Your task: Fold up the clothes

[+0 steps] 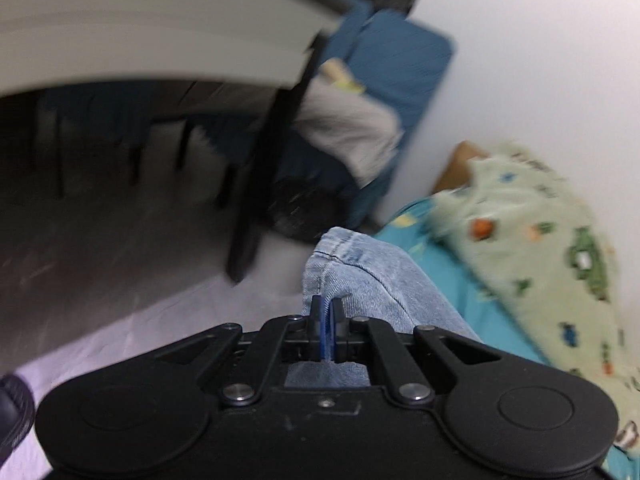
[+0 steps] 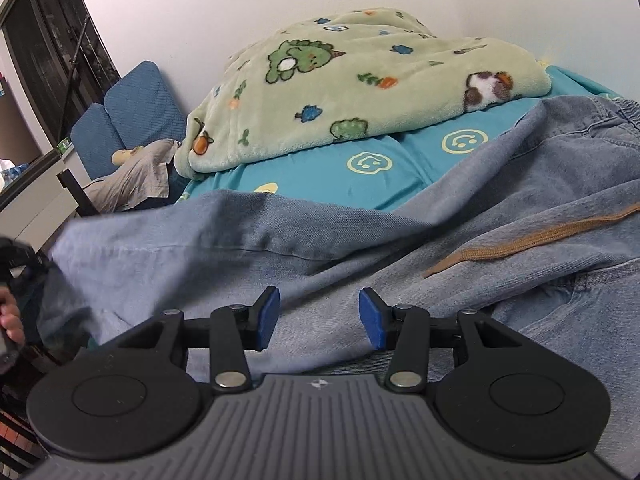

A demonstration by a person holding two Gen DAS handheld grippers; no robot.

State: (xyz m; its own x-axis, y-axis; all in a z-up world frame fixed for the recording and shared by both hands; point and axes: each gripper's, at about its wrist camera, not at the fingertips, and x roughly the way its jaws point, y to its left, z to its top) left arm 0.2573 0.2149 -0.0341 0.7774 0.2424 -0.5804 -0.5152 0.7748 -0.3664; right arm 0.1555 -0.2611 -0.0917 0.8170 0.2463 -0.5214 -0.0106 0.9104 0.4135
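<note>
Denim jeans (image 2: 360, 240) sprawl over the bed (image 2: 400, 184), left gripper (image 1: 326, 312) pinching a leg hem at 12 o'clock mid-fold, right gripper (image 2: 319, 312) half-open and empty above them, probably pins fabric next.

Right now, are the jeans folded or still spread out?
Spread, not folded: jeans lie loosely across the bed, one leg end lifted by the left gripper.

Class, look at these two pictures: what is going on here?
A person is folding a pair of jeans on a bed with a teal sheet. The left gripper is shut on the hem of one leg, holding it up off the bed. The right gripper is open just above the denim, holding nothing. A green blanket lies bunched against the wall. The fold is not finished.
</note>
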